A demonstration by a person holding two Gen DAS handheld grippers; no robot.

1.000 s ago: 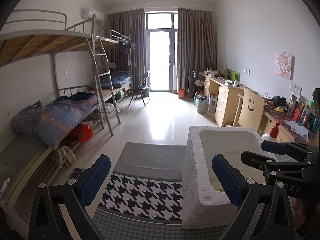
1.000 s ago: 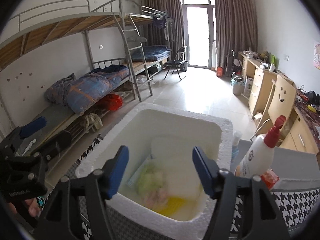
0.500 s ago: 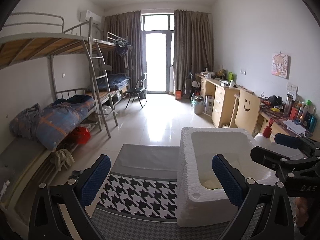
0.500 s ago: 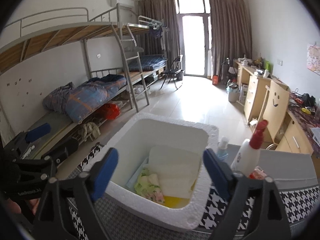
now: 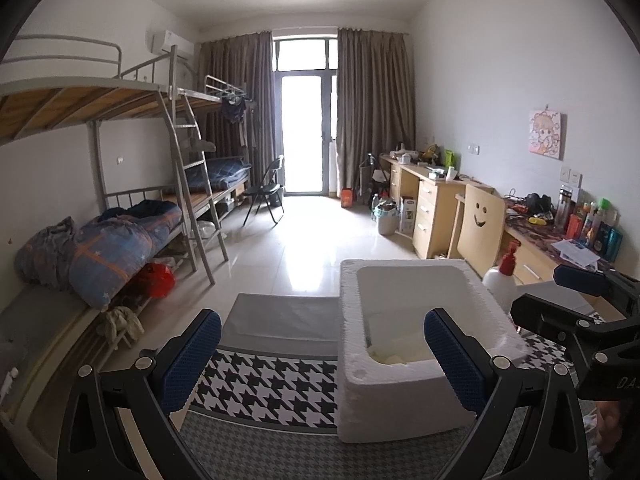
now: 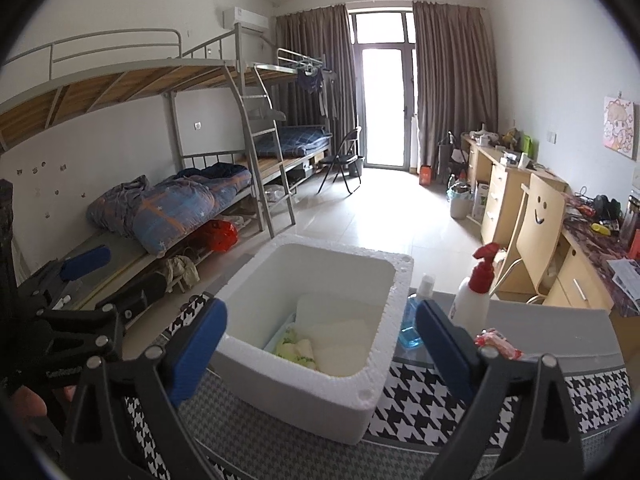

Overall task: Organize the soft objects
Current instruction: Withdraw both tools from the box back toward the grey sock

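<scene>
Little readable txt. Left wrist view: white letters "DA…" on the black body of the right gripper, rest cut off by frame edge. Right wrist view: faint white wording on the black body of the left gripper, too small/blurred to read for sure. Wooden chair back has a smiley face sign, no letters. Bottle and wall-picture labels unreadable.

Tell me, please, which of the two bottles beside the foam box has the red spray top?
The taller white bottle, standing farther from the foam box. The shorter bottle against the box holds blue liquid and has a white cap.
</scene>
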